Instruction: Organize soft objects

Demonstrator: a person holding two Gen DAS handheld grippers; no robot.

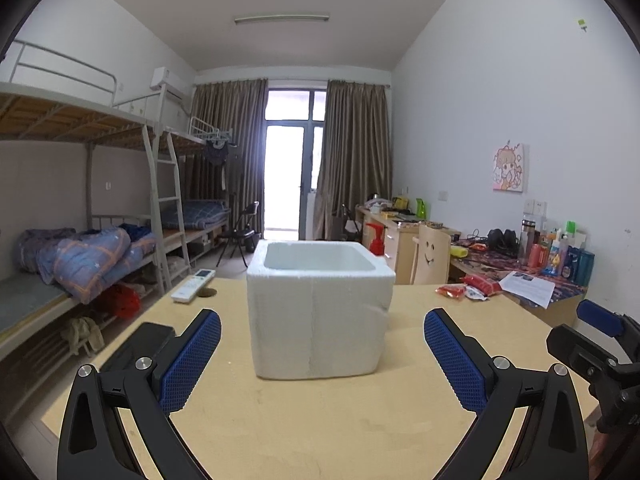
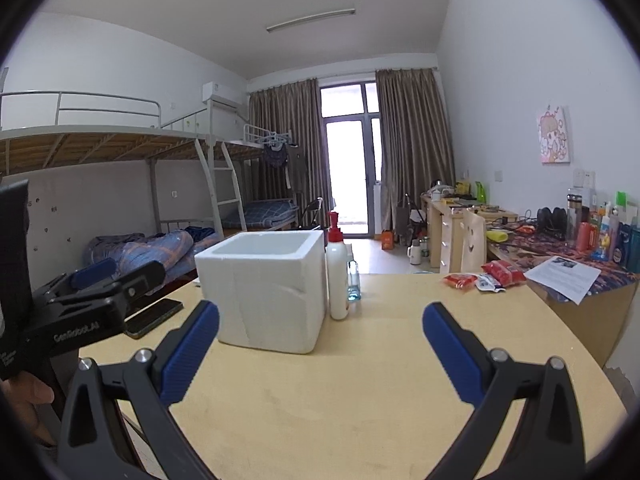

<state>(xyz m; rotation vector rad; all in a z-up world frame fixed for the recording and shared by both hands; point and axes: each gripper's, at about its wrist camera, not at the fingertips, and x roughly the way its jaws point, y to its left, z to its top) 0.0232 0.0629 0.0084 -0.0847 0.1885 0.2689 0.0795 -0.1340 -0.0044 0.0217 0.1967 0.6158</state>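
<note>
Left gripper (image 1: 322,360): fingers spread wide, nothing held; white foam box (image 1: 318,304) stood on the desk (image 1: 320,432) just beyond and between the fingertips. Right gripper (image 2: 320,356): fingers likewise apart, empty; box seen ahead of its left finger, pump bottle (image 2: 337,276) touching the box's right side. Red packets (image 2: 486,276) lie beyond the right finger, well apart.

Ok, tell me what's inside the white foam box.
Only the upper inner walls of the foam box show, bare and white. Its front wall hides the bottom in both views, so nothing can be confirmed inside.
</note>
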